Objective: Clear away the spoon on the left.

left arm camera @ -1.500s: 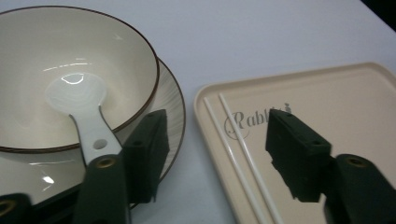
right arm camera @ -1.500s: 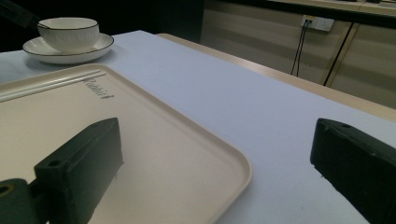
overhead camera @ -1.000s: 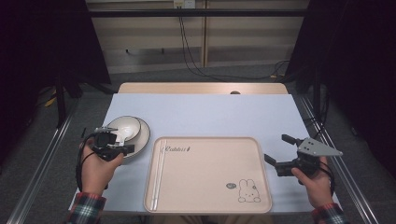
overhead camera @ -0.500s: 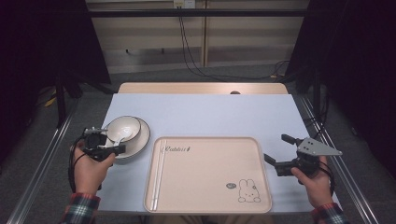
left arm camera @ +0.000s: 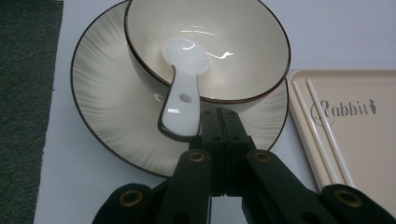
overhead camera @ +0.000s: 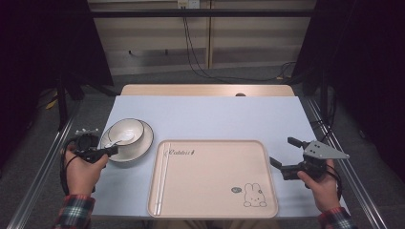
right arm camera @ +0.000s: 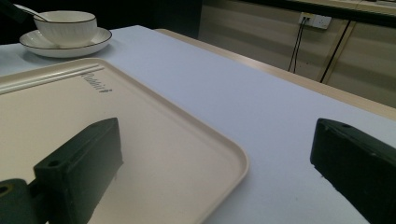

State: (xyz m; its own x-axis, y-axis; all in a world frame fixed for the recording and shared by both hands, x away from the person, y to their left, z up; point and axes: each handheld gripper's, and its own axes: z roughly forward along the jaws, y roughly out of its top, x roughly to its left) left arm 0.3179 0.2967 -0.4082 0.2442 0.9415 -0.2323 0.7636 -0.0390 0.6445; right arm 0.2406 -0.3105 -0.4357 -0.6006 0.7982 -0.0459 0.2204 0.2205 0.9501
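Spoon (left arm camera: 183, 93) | left hand-held gripper (left arm camera: 219, 122) is closing tight beside its handle, on the plate (left arm camera: 107, 121) rim | right hand-held gripper (overhead camera: 285, 156) is idling spread | next: regrip spoon squarely.

The table carries one cream tray (overhead camera: 215, 186) printed with a single rabbit figure (overhead camera: 254, 195). Two white chopsticks (overhead camera: 162, 179) lie side by side along the tray's left edge. One plate (overhead camera: 143, 143) is present, bearing one bowl (overhead camera: 125, 130), and one white spoon (left arm camera: 184, 91) rests in that bowl. Two handheld grippers are in use: the left gripper (overhead camera: 111, 150) and the right gripper (overhead camera: 282, 155).
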